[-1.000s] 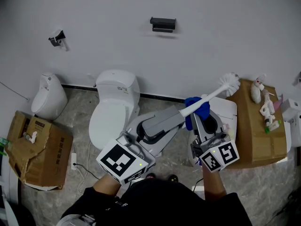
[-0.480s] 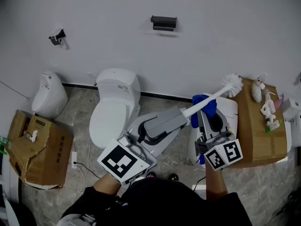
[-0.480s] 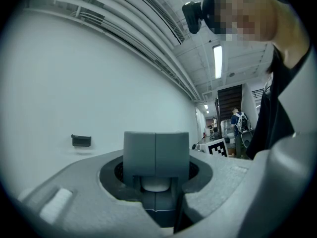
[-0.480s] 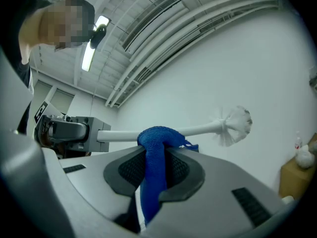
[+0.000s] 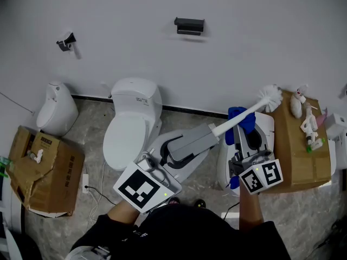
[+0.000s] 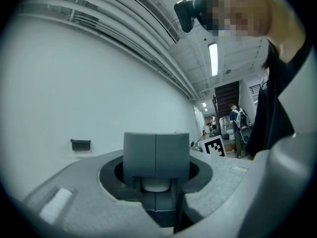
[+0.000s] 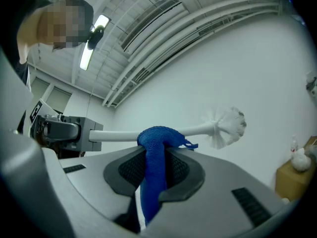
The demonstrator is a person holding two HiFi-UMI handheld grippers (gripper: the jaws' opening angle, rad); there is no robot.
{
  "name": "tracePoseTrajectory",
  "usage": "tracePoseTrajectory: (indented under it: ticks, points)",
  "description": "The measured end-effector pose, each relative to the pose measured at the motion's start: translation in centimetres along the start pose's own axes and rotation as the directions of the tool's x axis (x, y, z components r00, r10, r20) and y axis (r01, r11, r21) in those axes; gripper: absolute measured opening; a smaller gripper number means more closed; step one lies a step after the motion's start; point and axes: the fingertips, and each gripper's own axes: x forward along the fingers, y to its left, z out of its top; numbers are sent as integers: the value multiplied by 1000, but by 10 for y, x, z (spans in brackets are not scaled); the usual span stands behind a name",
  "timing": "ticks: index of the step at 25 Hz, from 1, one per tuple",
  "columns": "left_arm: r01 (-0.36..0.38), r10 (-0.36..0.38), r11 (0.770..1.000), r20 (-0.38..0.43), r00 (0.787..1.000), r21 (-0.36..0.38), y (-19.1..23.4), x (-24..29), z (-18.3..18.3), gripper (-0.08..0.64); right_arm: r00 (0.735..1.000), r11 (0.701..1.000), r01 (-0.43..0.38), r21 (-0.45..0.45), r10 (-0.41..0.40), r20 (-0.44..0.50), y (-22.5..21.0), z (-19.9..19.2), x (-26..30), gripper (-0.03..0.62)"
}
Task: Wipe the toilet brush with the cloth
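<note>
The white toilet brush (image 5: 246,112) is held level in the air, bristle head (image 5: 271,96) at the upper right. My left gripper (image 5: 209,134) is shut on the handle's near end, which shows as a white stub (image 6: 156,185) between the grey pads (image 6: 156,152). A blue cloth (image 5: 238,118) is wrapped over the handle about midway. My right gripper (image 5: 240,129) is shut on that cloth. In the right gripper view the cloth (image 7: 157,148) drapes over the handle (image 7: 119,135) and hangs between the jaws, with the brush head (image 7: 228,125) beyond.
A white toilet (image 5: 133,123) stands against the wall at centre left, and a second white fixture (image 5: 265,124) sits under the right gripper. Cardboard boxes stand at the left (image 5: 43,167) and the right (image 5: 295,145); the right one carries small bottles. A person (image 6: 237,125) stands far off.
My right gripper and the cloth have slid along the handle toward the bristle head. The left gripper and brush have stayed put.
</note>
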Motion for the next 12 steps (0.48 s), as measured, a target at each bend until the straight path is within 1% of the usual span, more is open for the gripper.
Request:
tracePoseTrajectory:
  ticks: [12]
  points:
    - [14, -14, 1000, 3, 1000, -28, 0, -1, -2, 158, 1000, 1000, 14, -16, -13, 5, -12, 5, -1, 74]
